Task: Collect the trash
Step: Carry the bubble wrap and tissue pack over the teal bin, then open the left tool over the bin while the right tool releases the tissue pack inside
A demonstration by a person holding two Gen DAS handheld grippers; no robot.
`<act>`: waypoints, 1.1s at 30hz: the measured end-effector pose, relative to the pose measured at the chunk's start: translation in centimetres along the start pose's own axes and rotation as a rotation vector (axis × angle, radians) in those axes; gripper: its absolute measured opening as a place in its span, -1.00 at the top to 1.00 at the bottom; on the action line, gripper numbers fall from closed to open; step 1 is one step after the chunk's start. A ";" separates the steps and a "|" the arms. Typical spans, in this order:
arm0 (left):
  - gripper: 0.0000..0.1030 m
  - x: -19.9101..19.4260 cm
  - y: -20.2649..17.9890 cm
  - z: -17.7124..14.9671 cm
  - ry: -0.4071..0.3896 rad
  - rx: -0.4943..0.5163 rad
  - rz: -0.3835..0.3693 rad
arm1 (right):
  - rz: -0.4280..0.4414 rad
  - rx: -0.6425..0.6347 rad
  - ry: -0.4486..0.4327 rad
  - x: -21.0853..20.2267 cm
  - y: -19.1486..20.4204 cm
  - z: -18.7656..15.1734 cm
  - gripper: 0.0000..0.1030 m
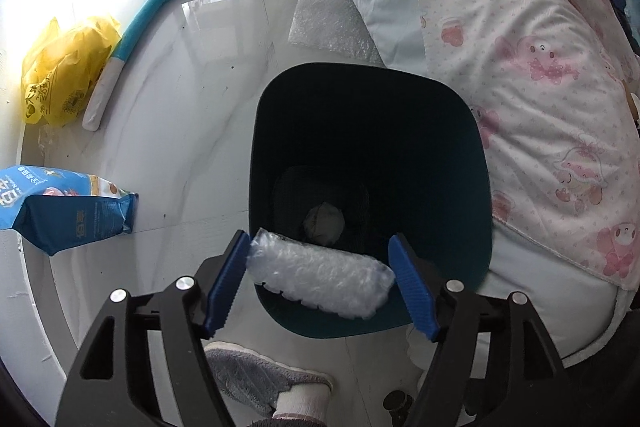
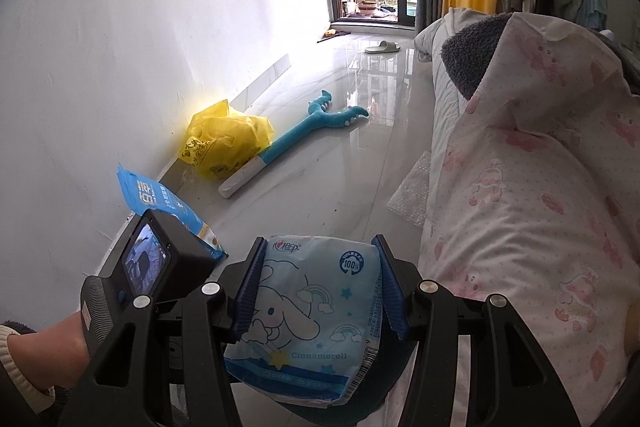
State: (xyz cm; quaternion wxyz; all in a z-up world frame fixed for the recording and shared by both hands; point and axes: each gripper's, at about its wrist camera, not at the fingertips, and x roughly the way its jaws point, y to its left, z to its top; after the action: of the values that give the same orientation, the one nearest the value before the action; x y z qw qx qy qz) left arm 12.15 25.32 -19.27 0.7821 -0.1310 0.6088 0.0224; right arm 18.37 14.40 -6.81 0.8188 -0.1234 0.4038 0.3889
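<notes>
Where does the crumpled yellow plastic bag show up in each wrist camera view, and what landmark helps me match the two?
Left wrist view: the crumpled yellow plastic bag lies at the far left, on the glossy floor.
Right wrist view: it sits left of centre, against the white wall's base.
Shared landmark: the long teal plush toy with a white handle lies just right of the bag in both.
</notes>
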 end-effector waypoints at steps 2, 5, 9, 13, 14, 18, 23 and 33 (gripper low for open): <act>-0.52 -0.2 0.6 -0.1 -0.003 -0.010 0.002 | -0.002 -0.002 0.010 0.7 0.3 -0.1 -0.04; -0.56 -0.9 1.5 -0.3 -0.016 -0.028 0.003 | -0.003 -0.005 0.029 1.7 0.8 -0.3 -0.04; -0.57 -1.9 2.6 -0.4 -0.041 -0.051 0.011 | -0.004 -0.014 0.052 3.0 1.6 -0.6 -0.04; -0.58 -3.0 3.9 -0.7 -0.071 -0.073 0.021 | -0.002 -0.023 0.071 4.1 2.2 -0.9 -0.04; -0.58 -3.3 4.1 -0.7 -0.077 -0.077 0.025 | -0.002 -0.026 0.076 4.3 2.4 -1.0 -0.04; -0.61 -4.3 5.3 -1.0 -0.111 -0.095 0.043 | 0.005 -0.024 0.099 5.5 2.8 -1.4 -0.04; -0.61 -6.1 6.5 -1.3 -0.183 -0.109 0.075 | -0.002 -0.028 0.140 7.3 3.3 -2.1 -0.04; -0.46 -10.8 6.4 -1.3 -0.361 -0.106 0.073 | -0.012 0.002 0.242 11.5 3.2 -4.5 -0.04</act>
State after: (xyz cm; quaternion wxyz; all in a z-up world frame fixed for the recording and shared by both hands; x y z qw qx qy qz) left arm 6.92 32.59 -10.37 0.8692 -0.1438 0.4611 0.1058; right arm 17.77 20.39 -18.01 0.7665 -0.1711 0.4993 0.3659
